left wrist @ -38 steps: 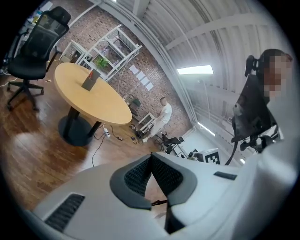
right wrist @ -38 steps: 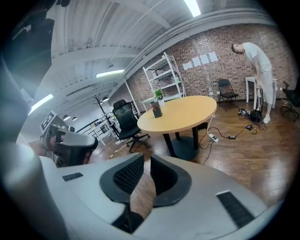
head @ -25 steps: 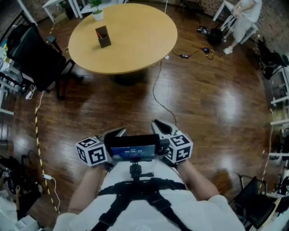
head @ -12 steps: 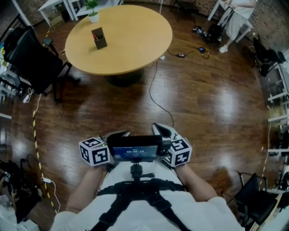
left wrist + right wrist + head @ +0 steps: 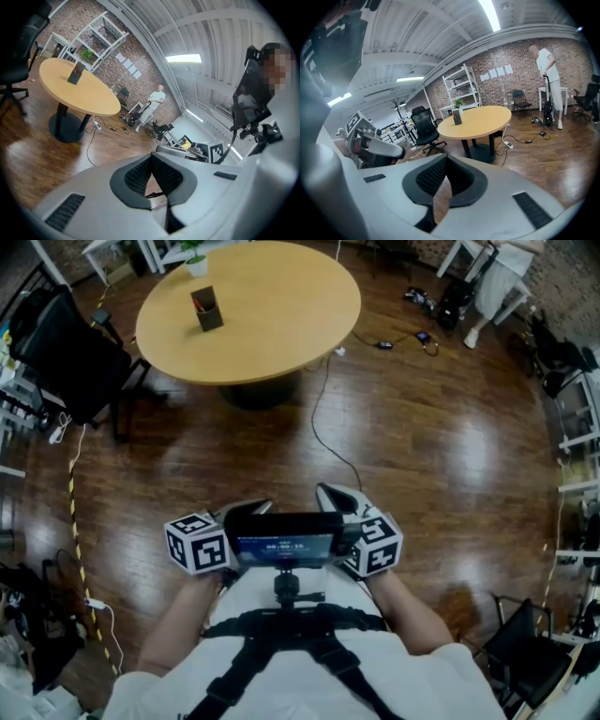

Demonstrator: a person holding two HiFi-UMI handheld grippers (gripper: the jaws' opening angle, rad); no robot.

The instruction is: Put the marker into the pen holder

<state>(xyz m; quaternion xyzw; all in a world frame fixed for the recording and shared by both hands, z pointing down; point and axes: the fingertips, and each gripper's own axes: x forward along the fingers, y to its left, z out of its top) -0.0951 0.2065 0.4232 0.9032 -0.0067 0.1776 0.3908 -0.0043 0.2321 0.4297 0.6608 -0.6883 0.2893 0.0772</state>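
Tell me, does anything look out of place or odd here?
A loose cable trails across the floor from the round table; it could trip someone. The pen holder stands upright; nothing is spilled.

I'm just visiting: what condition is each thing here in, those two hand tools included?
left tool: shut, nothing between its jaws.
right tool: shut, empty.
pen holder: upright on the round table.
screen: lit.
office chair: unoccupied, beside the table.
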